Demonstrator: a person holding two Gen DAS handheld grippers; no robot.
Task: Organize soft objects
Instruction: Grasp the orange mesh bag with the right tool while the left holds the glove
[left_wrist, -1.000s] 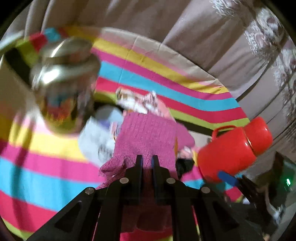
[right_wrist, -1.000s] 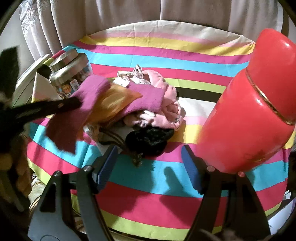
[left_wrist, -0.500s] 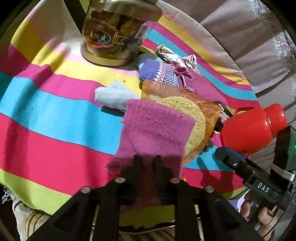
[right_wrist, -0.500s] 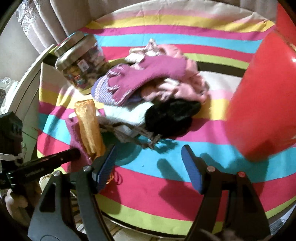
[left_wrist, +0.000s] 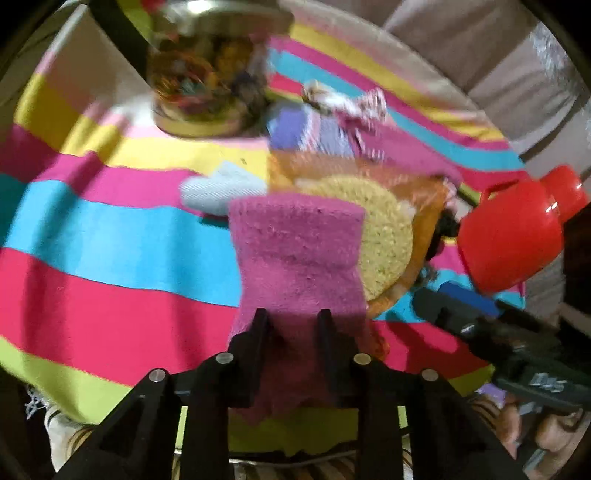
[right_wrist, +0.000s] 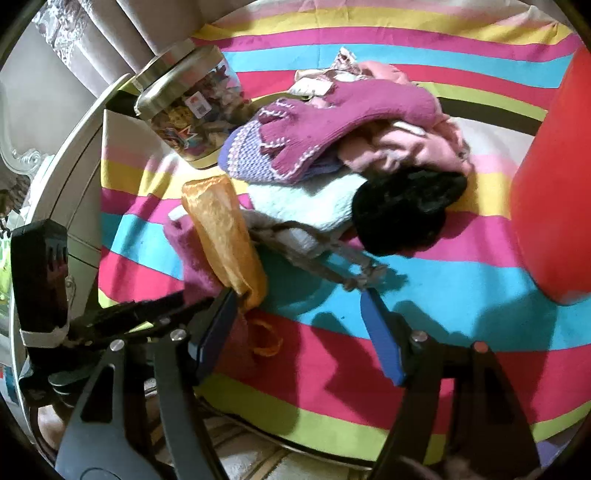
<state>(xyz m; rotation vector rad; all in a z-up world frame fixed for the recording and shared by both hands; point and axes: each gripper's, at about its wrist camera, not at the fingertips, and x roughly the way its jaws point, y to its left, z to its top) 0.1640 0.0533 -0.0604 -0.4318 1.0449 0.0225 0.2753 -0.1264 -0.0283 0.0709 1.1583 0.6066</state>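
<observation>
A magenta knit cloth (left_wrist: 295, 258) lies on the striped tablecloth, partly under an orange mesh bag holding a round yellow sponge (left_wrist: 384, 236). My left gripper (left_wrist: 291, 321) stands over the cloth's near end. Its jaws are closing, with the cloth flat between them and not pinched. In the right wrist view the left gripper (right_wrist: 207, 299) reaches in from the left to the cloth (right_wrist: 199, 258) and the bag (right_wrist: 221, 229). My right gripper (right_wrist: 299, 325) hovers open above the tablecloth with nothing between its blue pads. Behind lies a pile with a magenta glove (right_wrist: 351, 114), pink fabric (right_wrist: 406, 144) and a black piece (right_wrist: 402, 206).
A glass jar with a metal lid (right_wrist: 188, 110) stands at the back left. A big red jug (right_wrist: 554, 184) stands close on the right. The striped tablecloth (right_wrist: 461, 295) ends at the table's front edge just below the grippers. Curtains hang behind.
The left gripper came down and laid the magenta cloth and orange bag on the table; its jaws, tightly shut before, have parted. The right gripper tipped downward and moved closer to the table.
</observation>
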